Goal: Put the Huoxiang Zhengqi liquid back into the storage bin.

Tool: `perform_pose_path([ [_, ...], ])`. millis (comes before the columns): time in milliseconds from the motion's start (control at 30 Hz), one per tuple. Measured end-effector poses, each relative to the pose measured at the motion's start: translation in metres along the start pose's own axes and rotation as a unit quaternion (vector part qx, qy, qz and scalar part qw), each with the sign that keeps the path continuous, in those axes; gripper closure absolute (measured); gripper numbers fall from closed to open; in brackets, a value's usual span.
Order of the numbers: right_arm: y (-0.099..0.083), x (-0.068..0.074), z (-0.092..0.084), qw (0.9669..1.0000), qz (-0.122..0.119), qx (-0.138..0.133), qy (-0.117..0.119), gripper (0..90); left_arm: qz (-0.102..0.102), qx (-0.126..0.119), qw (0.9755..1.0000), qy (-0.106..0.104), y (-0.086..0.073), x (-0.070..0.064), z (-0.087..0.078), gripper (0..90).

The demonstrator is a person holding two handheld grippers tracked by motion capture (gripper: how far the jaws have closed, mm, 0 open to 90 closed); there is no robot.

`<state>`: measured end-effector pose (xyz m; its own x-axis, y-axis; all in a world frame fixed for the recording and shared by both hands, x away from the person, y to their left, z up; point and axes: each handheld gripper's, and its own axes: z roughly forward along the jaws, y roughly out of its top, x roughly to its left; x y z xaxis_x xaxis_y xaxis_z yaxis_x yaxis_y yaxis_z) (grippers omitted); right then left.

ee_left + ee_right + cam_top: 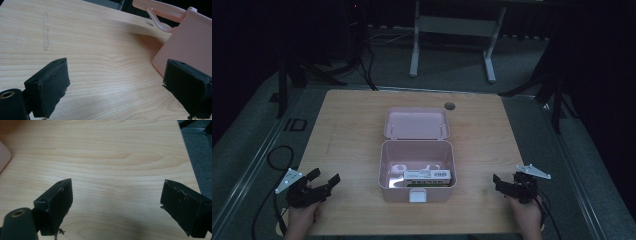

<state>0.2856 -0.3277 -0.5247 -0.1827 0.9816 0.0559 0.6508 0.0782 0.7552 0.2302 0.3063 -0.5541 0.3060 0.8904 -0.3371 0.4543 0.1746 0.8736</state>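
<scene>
Your pink box [417,170] sits open mid-surface [342,130] between both hands, lid [416,123] laid back away from you, long axis across you; left gripper [323,183] and right gripper [502,183] flank it about equally, fingers apart, empty

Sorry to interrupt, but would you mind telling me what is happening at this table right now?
A person sits at a wooden table with a claw in each hand. The left claw and right claw are both open, empty and resting near the table's front corners. Between them sits a pink box, its lid open and lying back, with a white packet and other small items inside. Nothing is being handled yet.
</scene>
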Motion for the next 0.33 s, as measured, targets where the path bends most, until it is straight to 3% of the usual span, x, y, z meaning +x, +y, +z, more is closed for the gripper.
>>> perform_pose_path([
  [133,-0.006,0.001,-0.002,0.9993,0.027,-0.021,-0.018,10.6,-0.001,0.002,1.0,0.002,0.0,0.0,0.001,6.8],
  [333,-0.016,0.006,0.003,0.9993,0.026,-0.026,0.011,11.9,0.0,0.004,1.0,0.001,0.0,0.0,0.001,6.7],
])
